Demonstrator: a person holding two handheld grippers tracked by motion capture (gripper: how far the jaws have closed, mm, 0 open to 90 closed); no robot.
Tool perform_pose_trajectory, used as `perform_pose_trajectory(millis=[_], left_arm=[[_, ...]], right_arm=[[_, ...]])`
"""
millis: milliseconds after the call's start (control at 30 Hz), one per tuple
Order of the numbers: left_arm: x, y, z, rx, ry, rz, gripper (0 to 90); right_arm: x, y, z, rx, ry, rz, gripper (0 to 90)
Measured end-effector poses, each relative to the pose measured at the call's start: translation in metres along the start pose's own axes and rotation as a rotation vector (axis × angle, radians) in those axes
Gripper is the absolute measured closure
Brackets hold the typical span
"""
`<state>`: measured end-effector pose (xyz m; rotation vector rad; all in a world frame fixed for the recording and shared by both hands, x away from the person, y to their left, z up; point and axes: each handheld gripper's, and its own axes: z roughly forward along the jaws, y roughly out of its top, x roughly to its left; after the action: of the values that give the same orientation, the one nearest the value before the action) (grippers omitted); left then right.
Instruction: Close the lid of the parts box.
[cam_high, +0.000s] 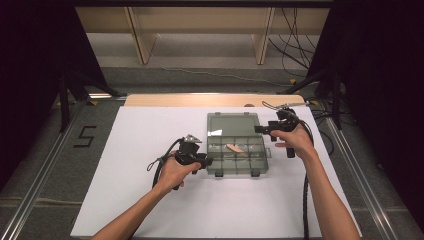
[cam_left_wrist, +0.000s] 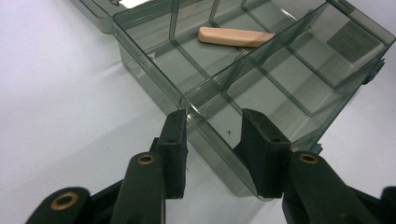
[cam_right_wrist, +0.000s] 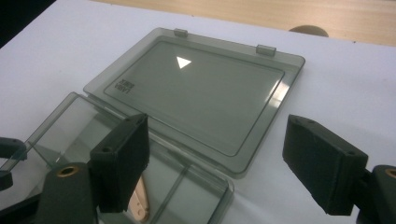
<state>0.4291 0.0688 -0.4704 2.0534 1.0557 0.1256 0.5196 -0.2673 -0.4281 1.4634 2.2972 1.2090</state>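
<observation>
Smoky clear plastic compartment box (cam_high: 258, 161), lid (cam_right_wrist: 196, 95) lying flat open behind it: top access free. Its upright dividers (cam_left_wrist: 243, 65) wall off the cells; a peach oblong piece (cam_left_wrist: 235, 37) occupies one middle cell. My left gripper (cam_left_wrist: 212, 135) straddles the near corner wall. White sheet (cam_high: 145, 200) all round lies bare.

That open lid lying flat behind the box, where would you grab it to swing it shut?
Grip the lid at its far edge, between the two latch tabs, coming from the back of the table. It lies flat and hinged to the box, so that free edge is probably the easiest hold.
</observation>
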Motion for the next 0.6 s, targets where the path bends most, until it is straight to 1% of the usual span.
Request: perform_pose_trajectory(millis=[33,67,100,133,167,200,233,267,500,533,567,600], left_arm=[[0.000,0.000,0.000,0.002,0.001,0.000,61.8],[0.000,0.000,0.000,0.003,0.003,0.001,61.9],[0.000,0.000,0.000,0.002,0.004,0.001,61.9],[0.000,0.000,0.000,0.002,0.005,0.002,61.9],[0.000,0.000,0.000,0.002,0.005,0.002,62.0],[-0.001,0.000,0.000,0.001,0.006,0.002,62.0],[-0.001,0.000,0.000,0.001,0.007,0.002,62.0],[-0.001,0.000,0.000,0.001,0.007,0.002,62.0],[-0.001,0.000,0.000,0.001,0.007,0.002,62.0],[-0.001,0.000,0.000,0.001,0.007,0.001,62.0],[-0.001,0.000,0.000,0.001,0.007,0.001,62.0],[-0.001,0.000,0.000,0.001,0.007,0.001,62.0]], right_arm=[[-0.001,0.002,0.002,0.010,0.000,0.018,24.1],[-0.002,0.004,0.006,0.005,0.000,0.025,24.3],[-0.002,0.007,0.006,0.028,-0.020,0.039,24.3],[-0.003,0.009,0.009,0.027,-0.026,0.035,24.5],[-0.005,0.010,0.011,0.025,-0.011,0.032,24.8],[-0.006,0.011,0.014,0.041,-0.012,0.041,24.2],[-0.007,0.012,0.017,0.045,-0.023,0.024,24.2],[-0.007,0.012,0.019,0.057,-0.026,0.035,24.0],[-0.015,0.009,0.037,0.091,-0.025,0.077,23.9],[-0.015,0.007,0.040,0.066,-0.026,0.098,23.9],[-0.017,0.007,0.042,0.071,-0.024,0.075,23.9],[-0.017,0.007,0.042,0.071,-0.024,0.075,23.9]])
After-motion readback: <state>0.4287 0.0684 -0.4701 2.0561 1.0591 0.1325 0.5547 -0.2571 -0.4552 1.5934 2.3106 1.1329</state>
